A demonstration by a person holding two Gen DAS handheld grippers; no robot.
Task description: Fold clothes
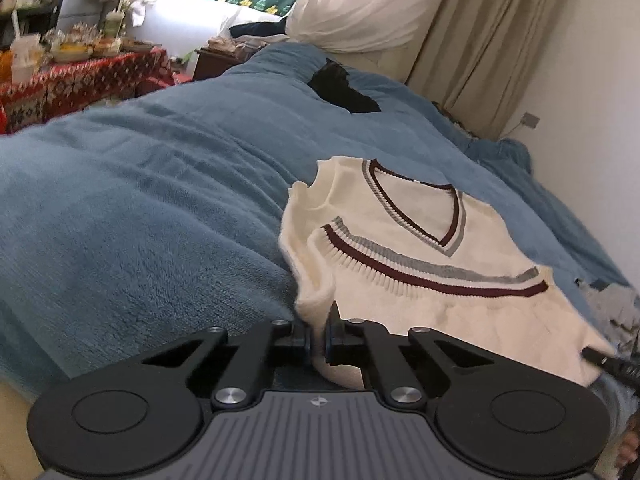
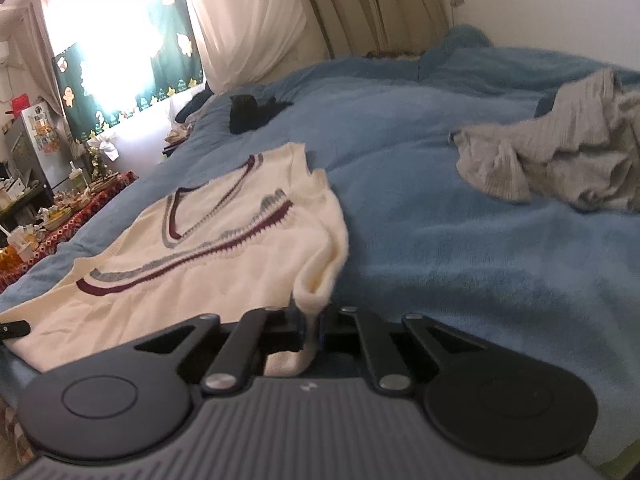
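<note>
Pinched on cream knit at both near corners: left gripper and right gripper each pressed together on the vest edge. Spread flat on the blue blanket, hem already doubled over toward the V-neck. Probably soft, light, stretchy; best carried by both corners evenly. Grey garment far right, unfolded.

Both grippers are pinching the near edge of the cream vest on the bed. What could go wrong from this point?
1. The left gripper and right gripper each hold only a thin bunch of the cream knit V-neck vest; it could slip out when lifted.
2. The fluffy blue blanket may drag on the knit, skewing the fold.
3. The crumpled grey garment lies nearby.
</note>
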